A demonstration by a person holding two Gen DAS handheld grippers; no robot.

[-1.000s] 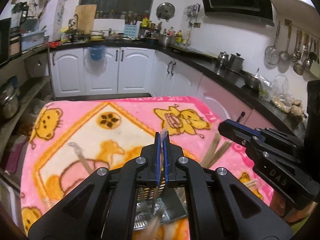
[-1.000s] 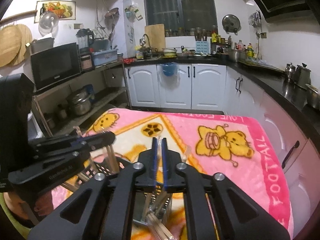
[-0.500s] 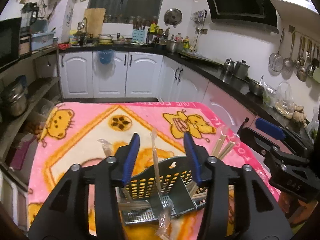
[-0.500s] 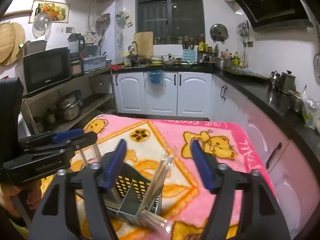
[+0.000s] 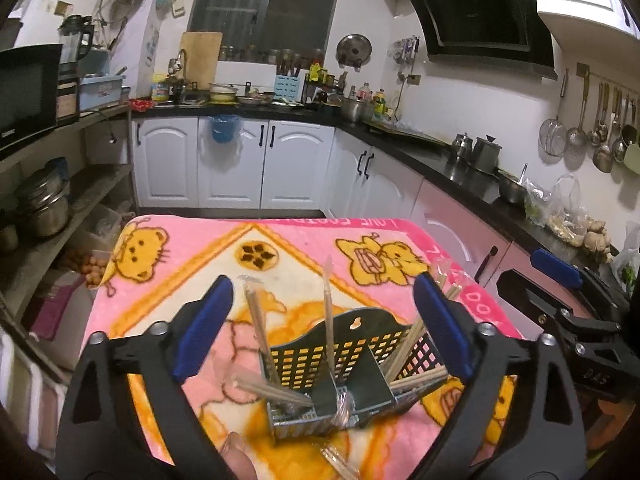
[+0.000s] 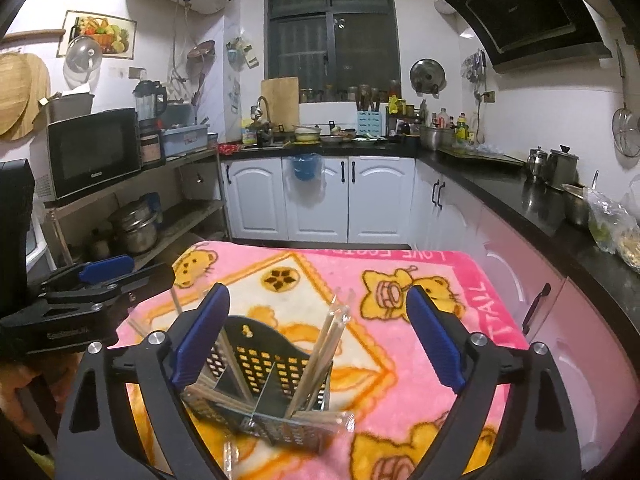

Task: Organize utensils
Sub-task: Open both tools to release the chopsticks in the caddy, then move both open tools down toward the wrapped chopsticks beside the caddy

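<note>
pink blanket (image 5: 168, 280) – both grippers' jaws just spread, empty; caddy (image 5: 340, 364) base blurred, partly hidden.

A dark window (image 6: 334, 36) sits above white cabinets (image 6: 320, 200) and a black counter (image 5: 460, 168) running along the right wall. A range hood (image 5: 480, 12) hangs overhead; a microwave (image 6: 94, 152) stands on open shelves (image 6: 132, 216) at left.

Fuzzy cloth blanket (image 5: 304, 240), perforated holder (image 5: 340, 356)
</note>
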